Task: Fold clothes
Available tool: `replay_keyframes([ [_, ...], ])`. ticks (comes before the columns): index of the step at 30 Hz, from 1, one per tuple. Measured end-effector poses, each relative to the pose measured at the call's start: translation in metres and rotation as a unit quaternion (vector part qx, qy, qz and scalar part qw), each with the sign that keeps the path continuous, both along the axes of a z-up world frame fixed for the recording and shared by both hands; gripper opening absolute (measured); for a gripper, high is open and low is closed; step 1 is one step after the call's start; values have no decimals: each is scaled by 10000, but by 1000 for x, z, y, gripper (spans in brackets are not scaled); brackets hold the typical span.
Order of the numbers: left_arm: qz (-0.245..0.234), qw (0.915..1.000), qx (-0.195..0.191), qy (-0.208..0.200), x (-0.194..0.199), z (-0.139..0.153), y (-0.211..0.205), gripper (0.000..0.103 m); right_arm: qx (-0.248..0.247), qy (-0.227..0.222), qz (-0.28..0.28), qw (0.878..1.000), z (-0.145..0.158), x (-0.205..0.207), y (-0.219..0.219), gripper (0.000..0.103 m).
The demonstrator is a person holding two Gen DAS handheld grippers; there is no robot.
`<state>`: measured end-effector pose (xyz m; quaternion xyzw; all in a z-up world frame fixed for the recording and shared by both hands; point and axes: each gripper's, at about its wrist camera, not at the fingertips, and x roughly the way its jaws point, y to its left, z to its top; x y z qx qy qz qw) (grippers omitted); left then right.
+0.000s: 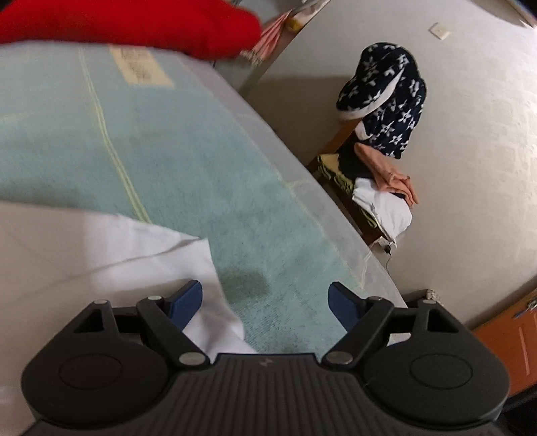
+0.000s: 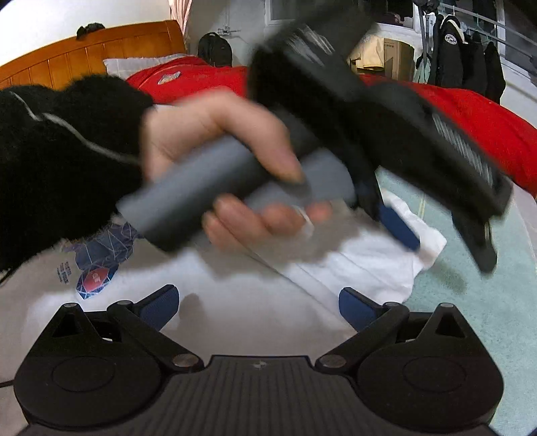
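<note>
The left gripper (image 1: 265,302) stands with jaws wide apart and nothing between its blue pads; in the left wrist view its left pad hangs over the edge of the white T-shirt (image 1: 110,255), which fills the lower left of the frame on the pale green towel (image 1: 174,161); a red blanket (image 1: 134,26) crosses the upper left. The right gripper (image 2: 258,307) is likewise spread open and empty, low centre in its own view, above the white T-shirt with its blue print at left; a hand (image 2: 214,151) in a black sleeve (image 2: 60,161) grips the left gripper's grey handle at mid-frame, blurred; clothes lie heaped on a chair (image 1: 379,147) at right of the left wrist view.
</note>
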<state>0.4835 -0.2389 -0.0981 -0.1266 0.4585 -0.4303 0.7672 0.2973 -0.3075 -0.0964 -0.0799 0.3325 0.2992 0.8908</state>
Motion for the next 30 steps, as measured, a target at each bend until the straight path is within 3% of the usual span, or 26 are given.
replay_keyframes([
  [3,-96,9997,-216,-47,-7,14,8,82,76,2,-8,10000,0,-2,-2,103],
  [8,-145,9995,-160,-245,-28,37,31,84,144,-28,3,9999,3,-9,-3,103],
  [14,-239,9996,-44,151,-31,13,21,84,99,-37,63,9999,3,-15,3,103],
  [17,-217,9996,-48,159,-30,12,11,84,121,-35,64,9999,4,-17,3,103],
  [20,-238,9997,-57,-13,-38,34,24,84,157,-49,103,9998,5,-20,6,103],
  [24,39,9986,265,-458,-58,81,65,85,259,-136,216,9993,13,-29,12,103],
  [27,347,9925,784,-867,-84,118,109,86,357,-296,265,9986,28,-33,17,103],
  [30,665,9809,1368,-1215,-116,154,159,86,541,-775,429,9946,54,-35,4,103],
])
